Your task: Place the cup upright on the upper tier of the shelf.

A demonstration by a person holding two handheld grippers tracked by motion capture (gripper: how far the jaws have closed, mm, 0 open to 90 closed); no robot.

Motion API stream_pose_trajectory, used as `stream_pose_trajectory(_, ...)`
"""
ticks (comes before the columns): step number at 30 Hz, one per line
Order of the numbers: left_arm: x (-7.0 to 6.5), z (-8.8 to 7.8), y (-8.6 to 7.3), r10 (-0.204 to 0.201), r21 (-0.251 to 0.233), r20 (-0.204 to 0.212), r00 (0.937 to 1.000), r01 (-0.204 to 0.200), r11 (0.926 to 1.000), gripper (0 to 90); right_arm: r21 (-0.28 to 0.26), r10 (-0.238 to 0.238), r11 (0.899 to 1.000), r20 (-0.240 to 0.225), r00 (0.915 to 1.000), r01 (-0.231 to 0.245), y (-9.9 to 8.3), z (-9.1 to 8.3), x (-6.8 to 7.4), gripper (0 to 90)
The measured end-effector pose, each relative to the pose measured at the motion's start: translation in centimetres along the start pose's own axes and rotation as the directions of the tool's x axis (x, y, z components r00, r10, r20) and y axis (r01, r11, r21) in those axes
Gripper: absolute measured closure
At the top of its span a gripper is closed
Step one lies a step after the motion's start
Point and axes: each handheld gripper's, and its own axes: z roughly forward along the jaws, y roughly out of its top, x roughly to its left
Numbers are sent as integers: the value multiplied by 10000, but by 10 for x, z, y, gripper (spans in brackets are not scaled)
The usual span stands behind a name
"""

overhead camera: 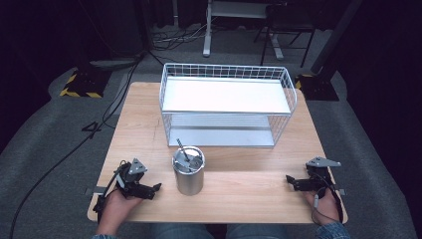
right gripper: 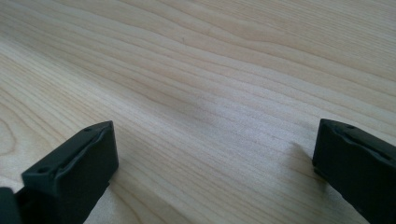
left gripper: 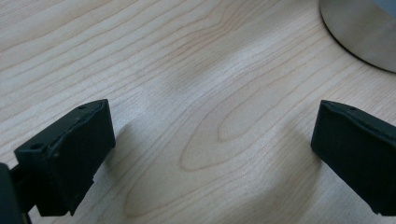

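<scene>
The table (overhead camera: 234,186) is brightly lit from above while the surroundings are left dark; glare is seen on the rack (overhead camera: 226,94) shelf; soft shadows are cast beside the slightly blurred jaws in both gripper views.

On the wooden table (overhead camera: 249,191) I count one steel canister (overhead camera: 189,177) with one utensil (overhead camera: 183,149) standing in it. One white wire rack (overhead camera: 226,104) has two shelves. Two grippers rest there: left gripper (overhead camera: 154,189), right gripper (overhead camera: 290,180).

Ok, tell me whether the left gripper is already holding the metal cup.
No: in the high view the left gripper rests on the table beside the cup, apart from it, jaws wide open with bare wood between.
</scene>
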Motion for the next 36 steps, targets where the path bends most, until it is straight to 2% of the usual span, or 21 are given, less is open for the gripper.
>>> stream_pose_trajectory(2, -1, -5, 1, -259, -126, -213, 9994, 256, 9996, 2, -4, -4, 10000, 0, 10000, 4, 0, 0, 0, 5)
stream_pose_trajectory(5, -2, -13, 3, -323, -372, -227, 9992, 314, 9988, 2, -2, 5, 10000, 7, 10000, -5, 0, 0, 0, 5)
stream_pose_trajectory(7, -5, -23, 7, -170, -651, -324, 9993, 148, 9978, 2, -1, 12, 10000, 15, 10000, -12, 0, 0, 0, 5)
stream_pose_trajectory(13, -10, -42, 13, -65, -949, -189, 9998, 47, 9955, 2, -8, 1, 10000, 10, 10000, -1, 0, 0, 0, 5)
stream_pose_trajectory(16, -12, -47, 14, -183, -1179, -57, 9998, 175, 9929, 2, -3, 26, 10000, 30, 10000, -26, 0, 0, 0, 5)
stream_pose_trajectory(17, -12, -52, 14, -277, -1523, 55, 9996, 282, 9879, 2, -3, 26, 10000, 30, 10000, -26, 0, 0, 0, 5)
stream_pose_trajectory(18, -12, -56, 14, -410, -1937, 319, 9986, 464, 9800, 2, 0, 25, 10000, 30, 10000, -25, 0, 0, 0, 5)
stream_pose_trajectory(19, -13, -59, 15, -492, -2081, 421, 9979, 570, 9764, 2, -2, 35, 10000, 38, 10000, -35, 0, 0, 0, 5)
stream_pose_trajectory(23, -19, -67, 21, -278, -2436, 423, 9987, 373, 9692, 2, -1, 48, 10000, 49, 10000, -48, 0, 0, 1, 5)
stream_pose_trajectory(27, -25, -70, 25, -59, -2522, 537, 9985, 192, 9675, 2, -2, 48, 10000, 49, 10000, -48, 0, 0, 1, 5)
stream_pose_trajectory(31, -33, -71, 32, 138, -2745, 933, 9955, 124, 9615, 2, -4, 56, 10000, 77, 10000, -56, 0, 0, 1, 5)
stream_pose_trajectory(33, -37, -71, 35, 287, -2932, 1293, 9912, 106, 9560, 2, -6, 66, 10000, 88, 9999, -66, 0, 0, 1, 5)
stream_pose_trajectory(36, -43, -68, 41, 548, -3078, 1510, 9870, -58, 9514, 2, -5, 66, 10000, 88, 9999, -66, 0, 0, 1, 5)
